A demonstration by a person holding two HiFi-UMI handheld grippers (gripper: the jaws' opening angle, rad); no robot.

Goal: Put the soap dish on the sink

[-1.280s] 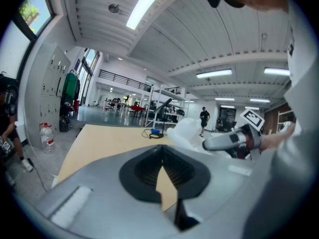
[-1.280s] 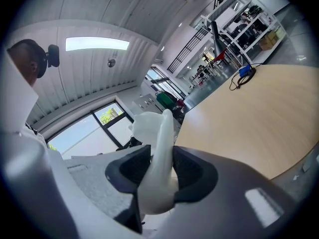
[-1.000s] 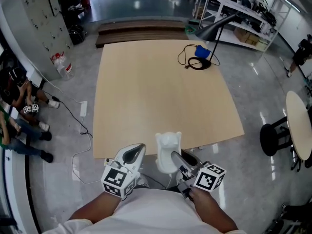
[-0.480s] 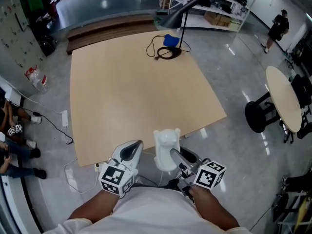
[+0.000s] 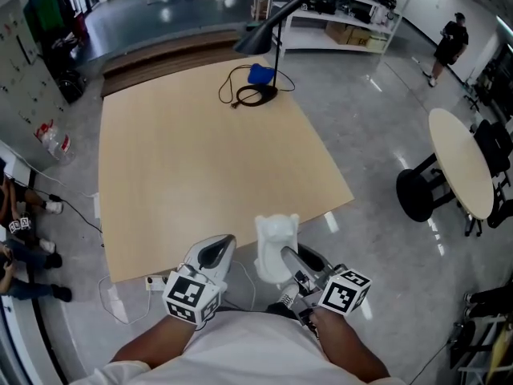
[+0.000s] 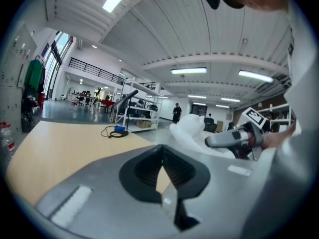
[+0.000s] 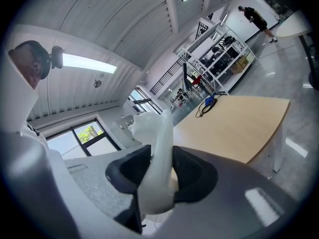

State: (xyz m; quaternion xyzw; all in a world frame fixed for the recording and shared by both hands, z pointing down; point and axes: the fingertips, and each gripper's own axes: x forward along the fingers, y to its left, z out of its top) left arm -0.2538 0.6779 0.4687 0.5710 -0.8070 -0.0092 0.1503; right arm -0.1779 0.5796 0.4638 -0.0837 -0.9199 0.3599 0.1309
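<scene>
The white soap dish (image 5: 276, 243) stands on edge between the jaws of my right gripper (image 5: 286, 259), which is shut on it, in front of my body. In the right gripper view the soap dish (image 7: 155, 148) rises out of the right gripper (image 7: 160, 176), both dark pads pressed against it. My left gripper (image 5: 219, 251) hovers just left of the dish. In the left gripper view the left gripper (image 6: 162, 153) is shut and holds nothing, with the dish (image 6: 194, 128) off to its right. No sink shows in any view.
A large wooden table (image 5: 200, 151) lies ahead, bearing a black desk lamp (image 5: 264, 34) and a blue object with a coiled cable (image 5: 256, 77). A round table (image 5: 461, 171) and black stool (image 5: 417, 195) stand right. Shelving (image 5: 337, 6) is behind; people sit at left (image 5: 16, 251).
The whole view has swung right: the wooden table slid left and its near edge drew away, while the round table came further into view. Both grippers kept their places, the dish still gripped.
</scene>
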